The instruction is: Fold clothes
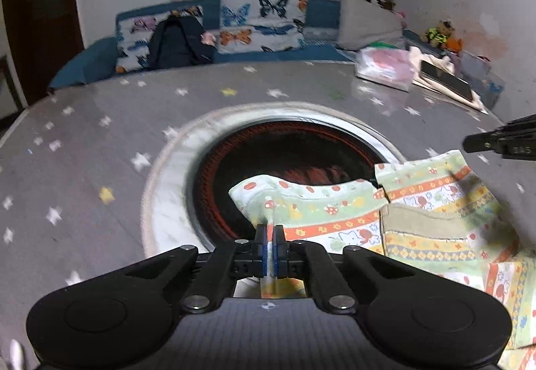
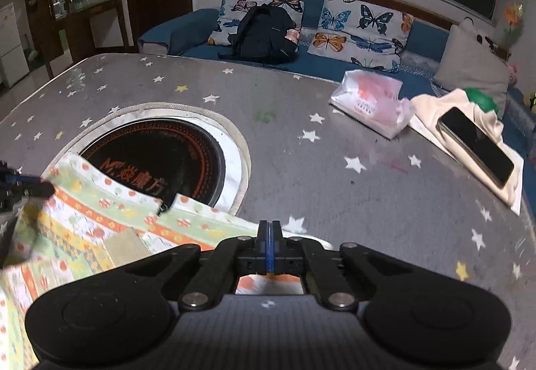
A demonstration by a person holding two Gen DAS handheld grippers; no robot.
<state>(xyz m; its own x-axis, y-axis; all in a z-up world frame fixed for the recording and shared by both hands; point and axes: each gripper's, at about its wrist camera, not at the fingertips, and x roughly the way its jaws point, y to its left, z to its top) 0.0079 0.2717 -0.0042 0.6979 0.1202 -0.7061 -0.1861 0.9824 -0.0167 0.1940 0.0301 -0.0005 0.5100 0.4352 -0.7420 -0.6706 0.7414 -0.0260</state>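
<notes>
A small patterned garment (image 1: 428, 219), green, orange and white with mushrooms and cats, lies on the grey star-print table, partly over the round cooktop. My left gripper (image 1: 270, 229) is shut on its left edge. My right gripper (image 2: 270, 224) is shut on the garment's right edge (image 2: 187, 219). The right gripper's tip shows at the far right in the left wrist view (image 1: 495, 142). The left gripper's tip shows at the left edge in the right wrist view (image 2: 30, 185).
A round black induction cooktop (image 2: 150, 152) is set into the table (image 2: 301, 152). At the far right lie a tissue pack (image 2: 368, 102), a phone (image 2: 475, 145) on white cloth. A blue sofa with butterfly cushions and a black backpack (image 2: 264, 31) stands behind.
</notes>
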